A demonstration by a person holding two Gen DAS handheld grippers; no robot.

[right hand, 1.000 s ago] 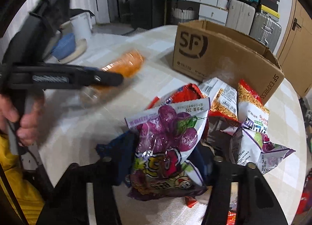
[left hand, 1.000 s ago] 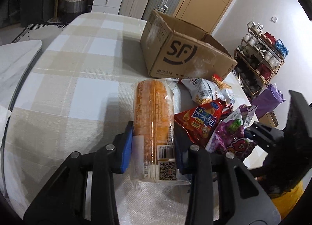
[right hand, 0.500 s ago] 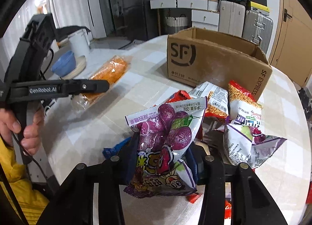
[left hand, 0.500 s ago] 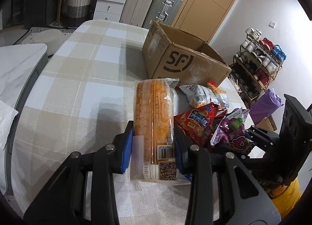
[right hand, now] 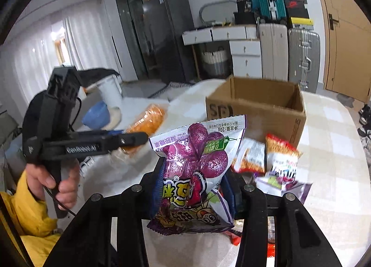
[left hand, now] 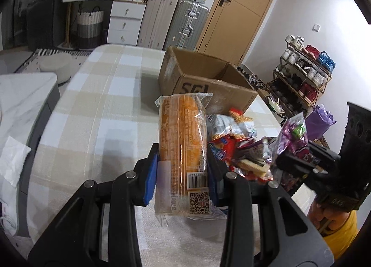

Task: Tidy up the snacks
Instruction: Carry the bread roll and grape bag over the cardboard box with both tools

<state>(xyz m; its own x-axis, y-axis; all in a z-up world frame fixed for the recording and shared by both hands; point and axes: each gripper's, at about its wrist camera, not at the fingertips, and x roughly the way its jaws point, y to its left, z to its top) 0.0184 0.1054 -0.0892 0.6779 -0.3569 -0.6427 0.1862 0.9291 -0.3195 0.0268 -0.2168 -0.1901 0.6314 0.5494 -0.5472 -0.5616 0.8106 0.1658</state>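
My left gripper (left hand: pixel 182 172) is shut on a long orange biscuit pack (left hand: pixel 183 142) in clear wrap, lifted off the checked tablecloth (left hand: pixel 104 109). My right gripper (right hand: pixel 196 186) is shut on a purple grape-candy bag (right hand: pixel 197 160), also raised above the table. An open brown SF cardboard box (right hand: pixel 257 109) stands beyond both; its inside shows nothing. A heap of snack bags (left hand: pixel 234 137) lies in front of the box. Seen from the right wrist, the left gripper (right hand: pixel 139 138) and the hand (right hand: pixel 62 186) holding it are at the left, with the orange pack (right hand: pixel 148 121).
Suitcases (left hand: pixel 176 19), a white drawer unit (left hand: pixel 123 21) and a wooden door (left hand: pixel 241 12) stand behind the table. A shoe rack (left hand: pixel 301 74) is at the right. A blue bowl (right hand: pixel 96 114) and white bucket (right hand: pixel 109 91) sit at the left.
Both grippers have risen with their packs, so the table and box sit lower and farther. The right jaws have tightened on the purple bag, which was lifted off the snack heap.
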